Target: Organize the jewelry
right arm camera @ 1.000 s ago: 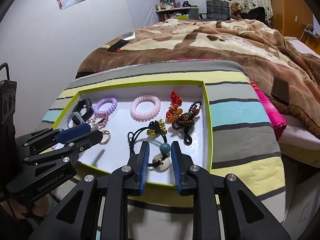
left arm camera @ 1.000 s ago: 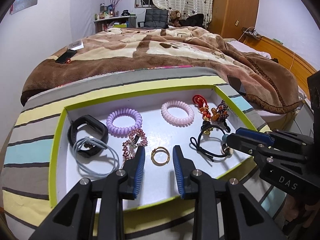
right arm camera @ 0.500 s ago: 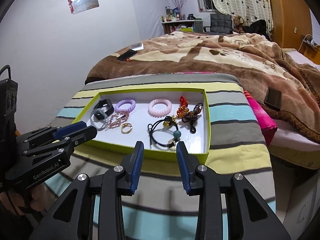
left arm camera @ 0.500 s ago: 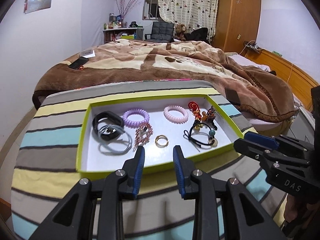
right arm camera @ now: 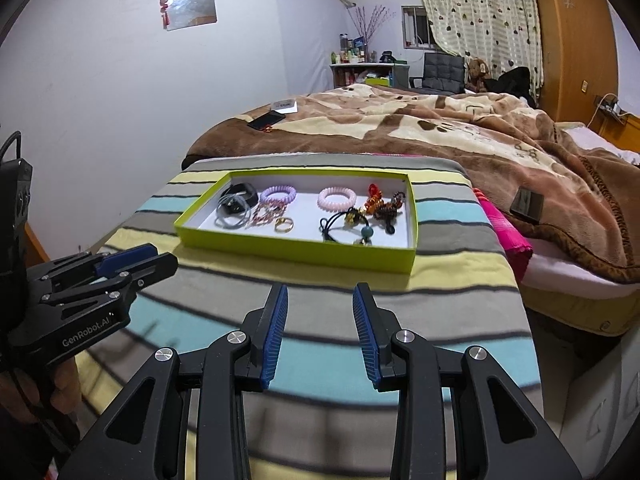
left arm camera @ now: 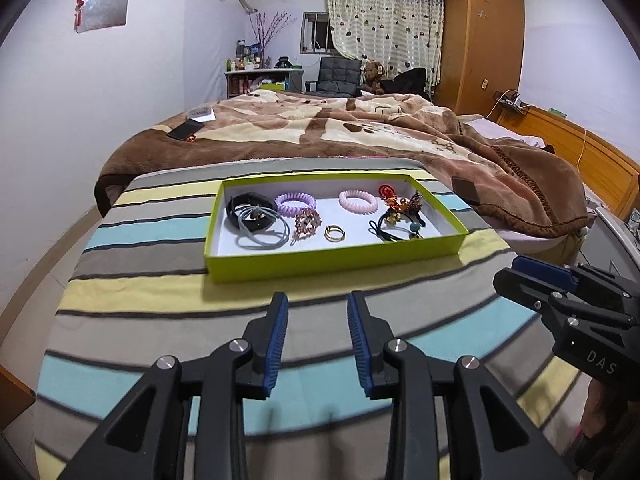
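A lime-green box (left arm camera: pixel 320 260) (right arm camera: pixel 296 252) with a white floor lies on a striped cloth. In it are a black band with a grey tie (left arm camera: pixel 250 216), a purple coil (left arm camera: pixel 295 203), a pink coil (left arm camera: pixel 358 201) (right arm camera: pixel 337 199), a gold ring (left arm camera: pixel 335 233) (right arm camera: pixel 284 224), a rose-gold chain (left arm camera: pixel 306 220), a black tie with a teal bead (left arm camera: pixel 400 228) (right arm camera: pixel 348 226) and red and brown beads (left arm camera: pixel 400 200). My left gripper (left arm camera: pixel 318 304) and right gripper (right arm camera: pixel 320 296) are open and empty, well short of the box.
The striped cloth (left arm camera: pixel 160 264) covers a table against a bed with a brown blanket (left arm camera: pixel 360 128). A phone (left arm camera: pixel 185 130) lies on the bed at the left. A pink cloth (right arm camera: pixel 508 232) and a dark card (right arm camera: pixel 528 204) lie to the right of the table.
Both grippers have pulled back from over the box to well in front of it. The right gripper's jaws have opened wider. The jewelry has not moved.
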A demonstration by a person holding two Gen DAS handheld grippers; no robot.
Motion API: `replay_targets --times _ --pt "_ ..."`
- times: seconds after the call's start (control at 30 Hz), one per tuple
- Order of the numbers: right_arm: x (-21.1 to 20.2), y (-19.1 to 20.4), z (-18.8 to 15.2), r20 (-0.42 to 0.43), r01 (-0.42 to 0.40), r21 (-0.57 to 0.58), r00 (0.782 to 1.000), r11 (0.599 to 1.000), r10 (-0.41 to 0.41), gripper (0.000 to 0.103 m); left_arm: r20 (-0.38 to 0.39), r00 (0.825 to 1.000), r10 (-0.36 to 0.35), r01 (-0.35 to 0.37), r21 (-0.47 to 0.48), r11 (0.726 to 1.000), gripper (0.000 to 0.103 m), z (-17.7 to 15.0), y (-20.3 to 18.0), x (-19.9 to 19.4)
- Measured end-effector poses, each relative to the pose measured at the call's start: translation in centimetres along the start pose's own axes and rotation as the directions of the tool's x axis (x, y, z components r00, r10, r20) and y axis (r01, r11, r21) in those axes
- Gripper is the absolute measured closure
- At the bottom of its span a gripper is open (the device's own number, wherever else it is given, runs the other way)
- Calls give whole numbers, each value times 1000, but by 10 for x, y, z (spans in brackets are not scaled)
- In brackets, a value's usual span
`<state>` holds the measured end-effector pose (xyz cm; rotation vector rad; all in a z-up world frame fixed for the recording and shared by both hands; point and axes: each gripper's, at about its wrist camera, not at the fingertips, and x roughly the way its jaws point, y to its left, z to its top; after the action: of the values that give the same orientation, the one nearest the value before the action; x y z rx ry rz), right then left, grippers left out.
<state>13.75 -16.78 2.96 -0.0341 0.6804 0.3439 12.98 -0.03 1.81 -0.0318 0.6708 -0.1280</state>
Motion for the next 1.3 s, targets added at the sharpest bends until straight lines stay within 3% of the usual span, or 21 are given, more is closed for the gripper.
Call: replay_targets --times 0.5,1.3 --pt "-49 13 -43 58 28 5 998 1000 -28 67 66 997 33 -35 17 999 65 -40 -10 -55" --pt "-60 25 -54 77 49 -27 996 998 -47 66 83 995 53 -53 4 999 65 -57 -9 -64"
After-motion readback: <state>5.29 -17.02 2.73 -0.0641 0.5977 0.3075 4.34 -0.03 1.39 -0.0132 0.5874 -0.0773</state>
